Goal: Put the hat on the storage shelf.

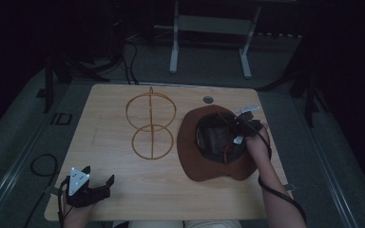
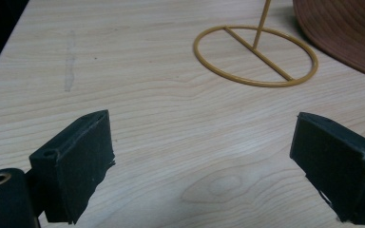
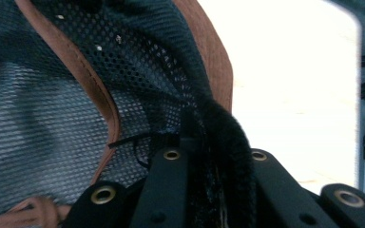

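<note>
A brown brimmed hat (image 1: pixel 204 164) lies crown-down on the right side of the wooden table (image 1: pixel 123 199), its dark mesh lining facing up. My right gripper (image 1: pixel 240 128) is at the hat's right inner edge, shut on the rim of the crown. In the right gripper view the jaws (image 3: pixel 214 161) pinch the black inner band, with mesh lining (image 3: pixel 38 109) to the left and brown brim (image 3: pixel 214 61) behind. A yellow wire hat stand (image 1: pixel 150 124) stands upright mid-table; its ring base (image 2: pixel 255 56) lies beyond my left gripper (image 2: pixel 202 156). The left gripper (image 1: pixel 98 174) rests open and empty near the table's front left corner.
A round cable grommet (image 1: pixel 208 99) sits near the table's far edge. A white-legged frame (image 1: pixel 209 28) stands on the floor beyond the table. Cables (image 1: pixel 43 166) lie on the floor at the left. Bare wood lies between the left gripper and the stand.
</note>
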